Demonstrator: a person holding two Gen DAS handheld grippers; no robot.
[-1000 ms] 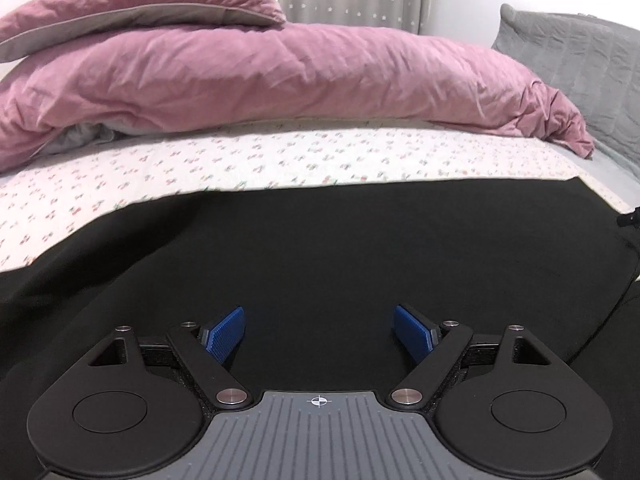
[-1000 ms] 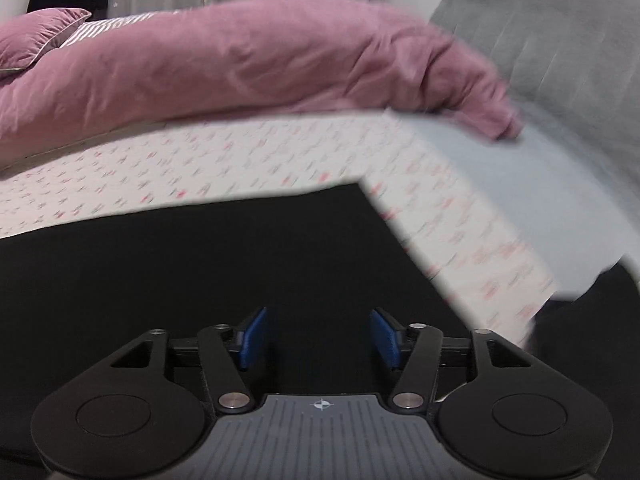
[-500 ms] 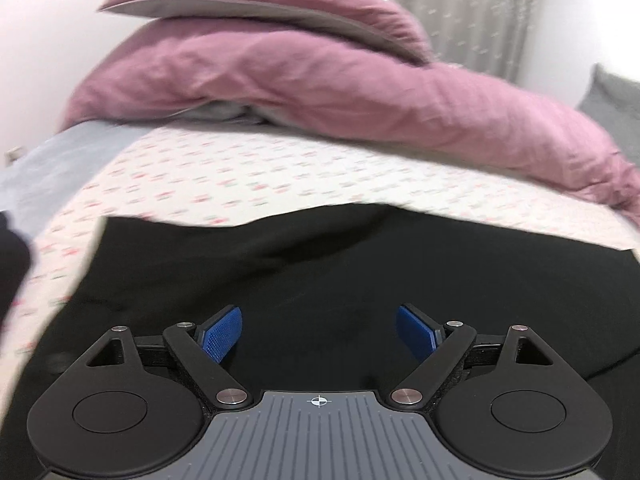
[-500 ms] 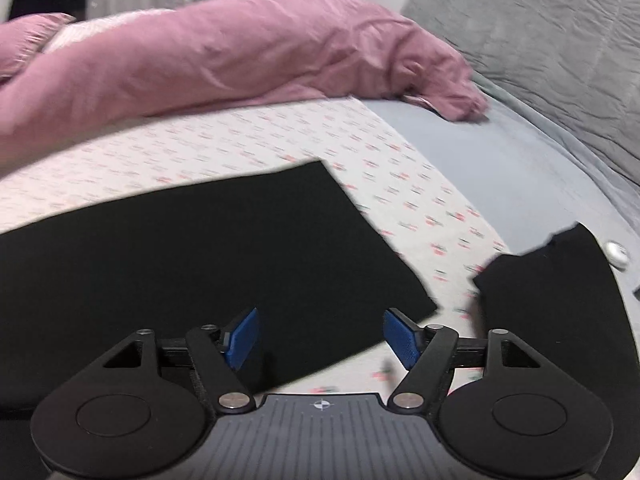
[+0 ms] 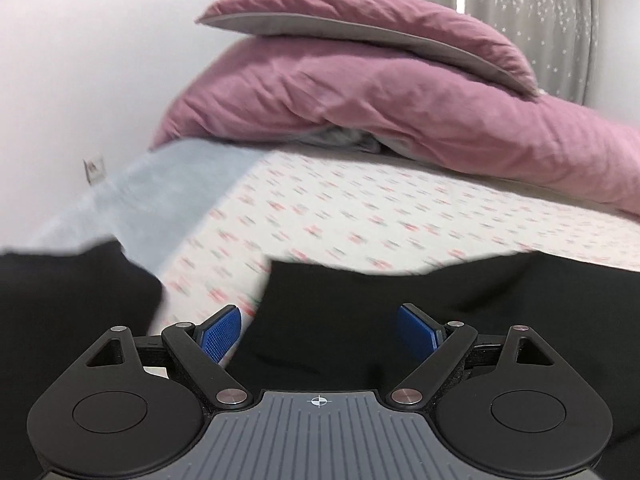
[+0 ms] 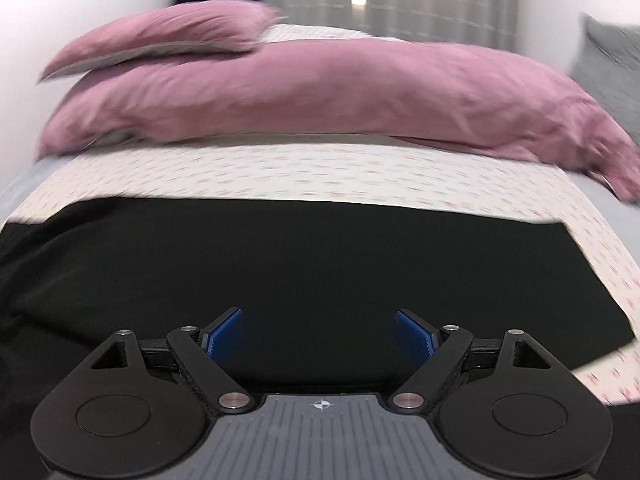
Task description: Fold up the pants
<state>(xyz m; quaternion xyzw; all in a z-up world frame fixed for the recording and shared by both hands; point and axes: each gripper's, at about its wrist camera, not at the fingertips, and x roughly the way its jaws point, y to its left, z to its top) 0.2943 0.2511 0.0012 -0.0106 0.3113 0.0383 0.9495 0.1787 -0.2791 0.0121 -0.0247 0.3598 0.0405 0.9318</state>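
Black pants (image 6: 304,256) lie flat across the floral bed sheet (image 6: 320,176). In the left wrist view the pants (image 5: 400,304) fill the lower right, their left edge running just right of my left blue pad. A second black fabric part (image 5: 68,300) lies at the lower left, apart from them. My left gripper (image 5: 320,332) is open and empty, low over the pants' left end. My right gripper (image 6: 320,332) is open and empty over the middle of the pants.
A pink duvet (image 6: 320,92) and pink pillow (image 5: 360,28) are piled at the back of the bed. A grey blanket (image 5: 160,196) lies at the left, a grey cushion (image 6: 612,56) at the far right. White wall with a socket (image 5: 94,170) at left.
My left gripper has swung left, from the pants' middle to their left end. My right gripper swung right to the pants' right edge, then back left over their middle. Both stayed open.
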